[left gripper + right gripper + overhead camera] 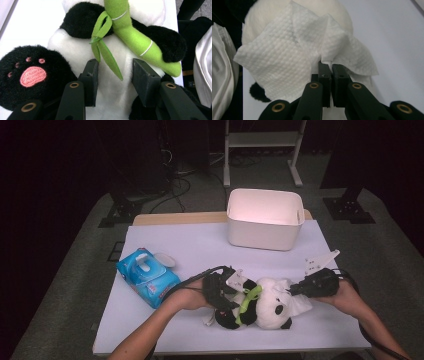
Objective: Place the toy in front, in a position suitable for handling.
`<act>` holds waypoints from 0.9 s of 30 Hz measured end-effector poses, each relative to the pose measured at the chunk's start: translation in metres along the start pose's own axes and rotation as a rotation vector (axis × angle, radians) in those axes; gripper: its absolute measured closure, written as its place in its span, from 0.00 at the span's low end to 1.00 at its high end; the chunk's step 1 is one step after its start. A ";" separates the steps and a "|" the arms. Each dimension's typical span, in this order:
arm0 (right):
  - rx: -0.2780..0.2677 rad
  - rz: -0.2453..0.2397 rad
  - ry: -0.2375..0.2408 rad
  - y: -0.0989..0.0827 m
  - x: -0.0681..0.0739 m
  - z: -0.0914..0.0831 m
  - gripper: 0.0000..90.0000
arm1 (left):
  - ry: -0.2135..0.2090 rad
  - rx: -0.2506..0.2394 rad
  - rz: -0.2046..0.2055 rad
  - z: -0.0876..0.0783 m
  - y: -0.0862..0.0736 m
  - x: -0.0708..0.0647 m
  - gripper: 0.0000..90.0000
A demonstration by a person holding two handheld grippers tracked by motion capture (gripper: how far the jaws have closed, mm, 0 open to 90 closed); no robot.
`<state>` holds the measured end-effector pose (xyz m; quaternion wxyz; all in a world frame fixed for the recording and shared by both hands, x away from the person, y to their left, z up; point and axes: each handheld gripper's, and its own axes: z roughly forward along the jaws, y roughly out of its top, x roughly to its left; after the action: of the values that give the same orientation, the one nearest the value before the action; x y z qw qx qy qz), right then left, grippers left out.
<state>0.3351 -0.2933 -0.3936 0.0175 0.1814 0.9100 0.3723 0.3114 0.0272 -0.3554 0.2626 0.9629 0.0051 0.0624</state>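
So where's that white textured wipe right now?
The white textured wipe is pinched in the right gripper, draped against the plush panda's white head at the near right of the table in the high view.

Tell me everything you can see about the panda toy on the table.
The panda toy is soft plush, white with black ears, limbs and eye patch. One black paw has pink stitched pads. It lies near the table's front edge, hugging a green bamboo stalk with leaves. The left gripper pinches its white belly; the right gripper holds a white embossed wipe against its head.
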 end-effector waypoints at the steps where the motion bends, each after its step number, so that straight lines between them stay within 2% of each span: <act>1: 0.003 0.005 0.000 -0.003 0.000 0.000 0.96 | -0.001 0.000 0.001 0.000 0.000 0.000 0.63; 4: 0.006 0.009 -0.001 -0.004 0.001 0.000 0.96 | -0.003 0.002 0.003 0.000 0.000 0.001 0.63; 7: 0.010 -0.012 0.001 0.005 0.002 -0.002 0.96 | -0.004 0.000 0.005 0.000 0.000 0.001 0.63; 9: 0.004 -0.033 0.008 0.016 0.004 -0.001 0.96 | -0.004 0.000 0.004 0.000 0.000 0.000 0.63; 11: 0.011 -0.078 0.009 0.030 0.005 0.002 0.96 | -0.003 0.000 0.004 0.000 0.000 0.000 0.63; 12: 0.011 -0.078 0.009 0.030 0.005 0.002 0.96 | -0.003 0.000 0.004 0.000 0.000 0.000 0.63; 13: 0.011 -0.102 0.018 0.045 0.007 0.007 0.96 | 0.000 0.004 0.008 0.000 0.000 -0.001 0.63; 15: 0.010 -0.125 0.025 0.056 0.007 0.011 0.96 | 0.003 0.004 0.011 0.000 0.000 -0.001 0.63; 19: 0.024 -0.153 0.031 0.076 0.009 0.021 0.96 | 0.007 0.005 0.012 0.000 0.000 -0.002 0.63; 22: 0.027 -0.145 0.035 0.078 0.005 0.023 0.96 | 0.011 0.003 0.015 0.000 -0.001 -0.001 0.63; 27: 0.014 -0.109 0.010 0.061 -0.003 0.016 0.96 | 0.009 -0.003 0.013 0.000 -0.001 -0.001 0.63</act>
<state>0.3596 -0.2436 -0.3637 0.0318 0.1298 0.9212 0.3655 0.3105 0.0283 -0.3559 0.2634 0.9623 0.0000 0.0682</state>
